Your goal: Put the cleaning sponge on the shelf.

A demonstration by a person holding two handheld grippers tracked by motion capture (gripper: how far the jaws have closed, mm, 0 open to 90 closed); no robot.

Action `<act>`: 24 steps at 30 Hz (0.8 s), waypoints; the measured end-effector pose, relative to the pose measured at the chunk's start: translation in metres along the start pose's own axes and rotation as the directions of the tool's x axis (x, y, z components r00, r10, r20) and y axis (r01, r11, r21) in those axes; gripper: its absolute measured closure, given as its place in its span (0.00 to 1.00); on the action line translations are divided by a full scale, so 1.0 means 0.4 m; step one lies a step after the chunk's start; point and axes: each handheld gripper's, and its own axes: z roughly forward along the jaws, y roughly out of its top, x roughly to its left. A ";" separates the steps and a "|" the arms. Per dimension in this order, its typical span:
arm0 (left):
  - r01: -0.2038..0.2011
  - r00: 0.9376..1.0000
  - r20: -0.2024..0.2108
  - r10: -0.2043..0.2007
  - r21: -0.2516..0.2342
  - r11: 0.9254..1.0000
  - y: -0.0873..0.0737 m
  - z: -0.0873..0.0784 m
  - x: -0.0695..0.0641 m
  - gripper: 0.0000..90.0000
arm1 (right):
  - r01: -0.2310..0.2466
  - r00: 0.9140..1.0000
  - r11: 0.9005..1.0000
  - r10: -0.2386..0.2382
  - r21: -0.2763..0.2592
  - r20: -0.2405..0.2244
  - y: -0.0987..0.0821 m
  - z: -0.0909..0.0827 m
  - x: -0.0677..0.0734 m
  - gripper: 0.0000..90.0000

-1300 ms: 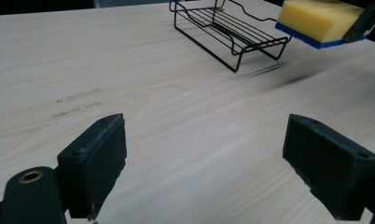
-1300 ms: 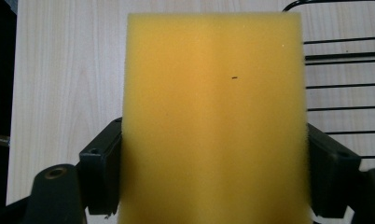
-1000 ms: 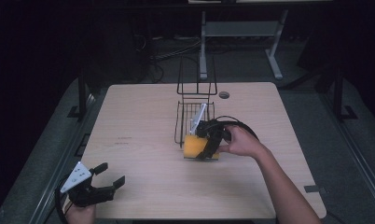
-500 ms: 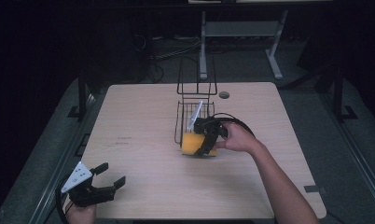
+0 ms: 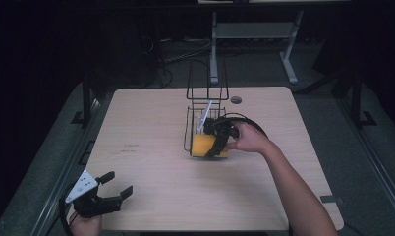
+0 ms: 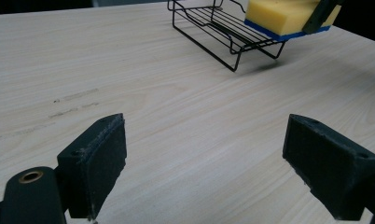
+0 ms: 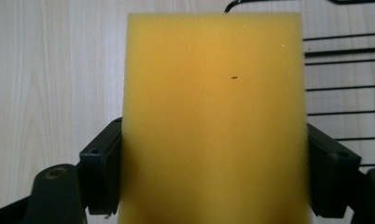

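Observation:
A yellow sponge with a blue underside is held at the near end of a black wire rack in the middle of the table. My right gripper is shut on the sponge, its jaws pressing both sides of the yellow sponge. From the left gripper view the sponge hangs over the rack's front edge, just above the table. My left gripper is open at the table's near left corner, with nothing between its pads.
The wooden table has faint pencil-like marks left of centre and a round grommet hole behind the rack. The rack's tall wire loops rise at its far end. A metal stand sits on the floor beyond.
My right gripper has shifted the sponge slightly left and toward the rack's near end. The left gripper has stayed put.

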 end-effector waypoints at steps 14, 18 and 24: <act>0.001 1.000 0.004 -0.001 -0.005 1.000 0.000 0.000 0.002 0.14 | -0.027 1.000 0.999 0.027 -0.022 -0.006 0.004 0.006 -0.031 0.24; 0.002 1.000 0.004 -0.002 -0.001 1.000 0.000 0.002 0.000 0.14 | -0.033 0.999 0.999 0.033 -0.036 -0.001 0.000 0.001 -0.033 0.24; 0.001 1.000 0.003 -0.001 0.002 1.000 0.000 0.002 0.001 0.14 | -0.039 0.999 0.999 0.039 -0.033 0.011 0.007 -0.011 -0.047 0.24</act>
